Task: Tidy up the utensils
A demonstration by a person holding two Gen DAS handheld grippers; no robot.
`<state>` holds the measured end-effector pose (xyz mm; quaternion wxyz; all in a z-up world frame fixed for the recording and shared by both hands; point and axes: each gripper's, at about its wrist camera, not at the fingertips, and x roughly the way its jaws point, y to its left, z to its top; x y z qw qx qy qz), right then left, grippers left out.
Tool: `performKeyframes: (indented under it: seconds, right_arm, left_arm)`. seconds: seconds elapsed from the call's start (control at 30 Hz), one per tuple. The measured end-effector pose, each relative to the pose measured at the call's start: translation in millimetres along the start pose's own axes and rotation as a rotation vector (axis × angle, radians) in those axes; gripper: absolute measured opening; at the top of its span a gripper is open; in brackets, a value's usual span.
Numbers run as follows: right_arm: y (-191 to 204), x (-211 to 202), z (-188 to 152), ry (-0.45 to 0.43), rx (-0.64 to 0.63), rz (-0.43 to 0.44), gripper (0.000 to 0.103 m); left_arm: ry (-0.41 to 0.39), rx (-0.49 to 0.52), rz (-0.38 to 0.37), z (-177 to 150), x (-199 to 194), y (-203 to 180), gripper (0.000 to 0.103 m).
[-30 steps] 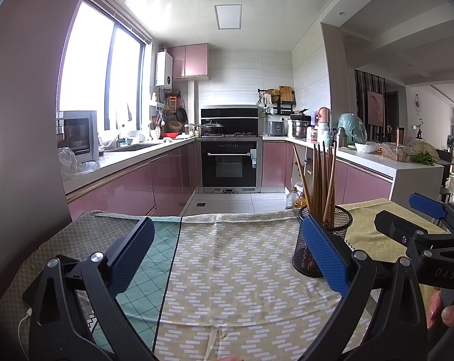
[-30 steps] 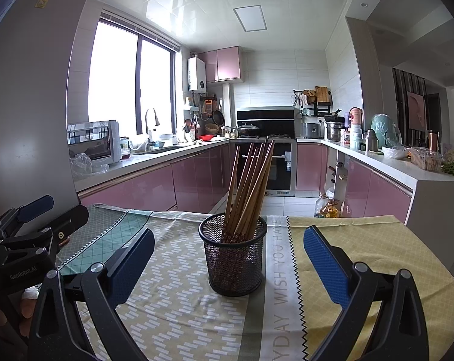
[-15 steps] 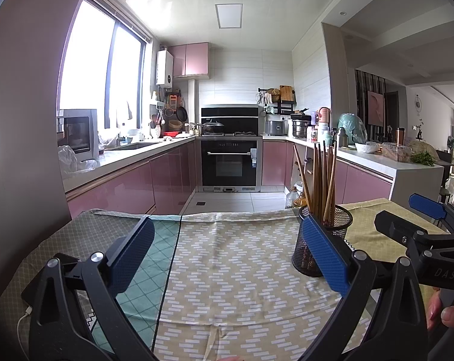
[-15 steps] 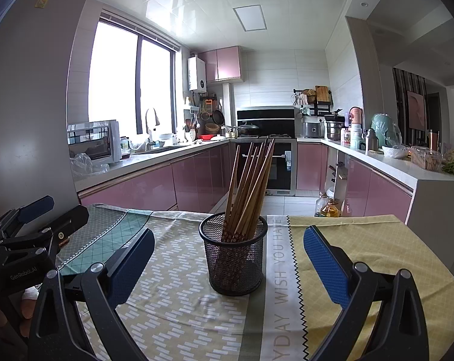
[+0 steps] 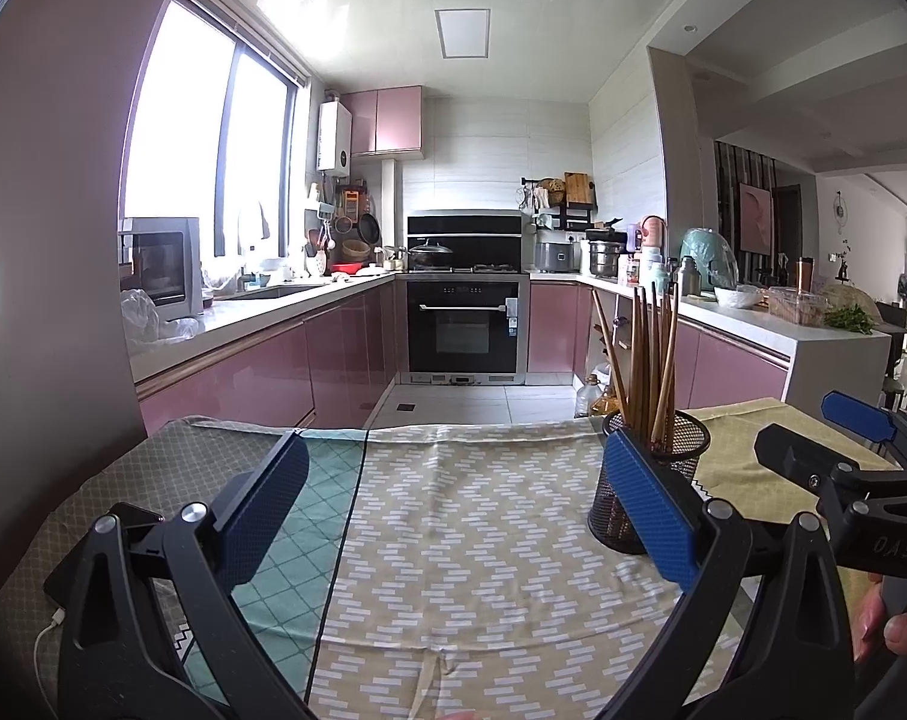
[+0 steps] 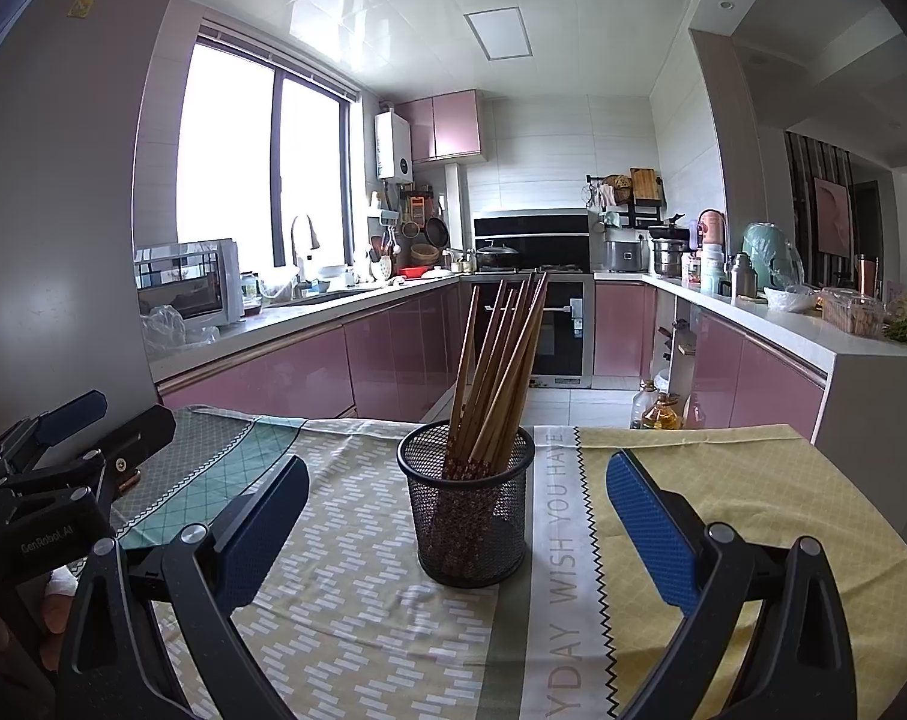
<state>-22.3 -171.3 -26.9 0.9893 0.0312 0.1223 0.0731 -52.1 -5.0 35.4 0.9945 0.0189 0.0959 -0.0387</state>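
At the middle of the cloth-covered table [image 6: 723,480], a mesh cup [image 6: 471,516] of chopsticks [image 6: 501,360] stands at 12 o'clock of the right gripper [image 6: 453,528]
Both the right and the left gripper [image 5: 453,504] are spread wide, grasping nothing; from the left one the cup sits at 2 o'clock. The wooden sticks look light, stiff, smooth and slim, likely to slip or fan apart: pinch mid-shaft above the rim. The black wire cup probably tips easily

— Any writing legible?
— The tablecloth [image 6: 564,546] reads "DAY WISH YOU HAVE". The left gripper [image 6: 63,450] body says "GenRobot.AI".
— And the right gripper [image 5: 843,450]?
— "DAS".
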Motion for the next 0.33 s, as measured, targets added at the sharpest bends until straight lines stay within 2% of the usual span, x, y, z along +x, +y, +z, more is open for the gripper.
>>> performKeyframes:
  seconds: [0.2,0.27,0.33]
  right_arm:
    - [-17,7,-2,0.045,0.016,-0.021,0.096]
    - [-32,17,-3,0.105,0.026,-0.045,0.096]
    - [-54,36,-7,0.211,0.021,-0.125,0.096]
  left_arm:
    - [0.049,-0.006,0.003,-2,9,-1,0.097]
    - [0.090,0.000,0.004,-4,18,1,0.097]
    - [0.142,-0.002,0.005,-9,27,3,0.097]
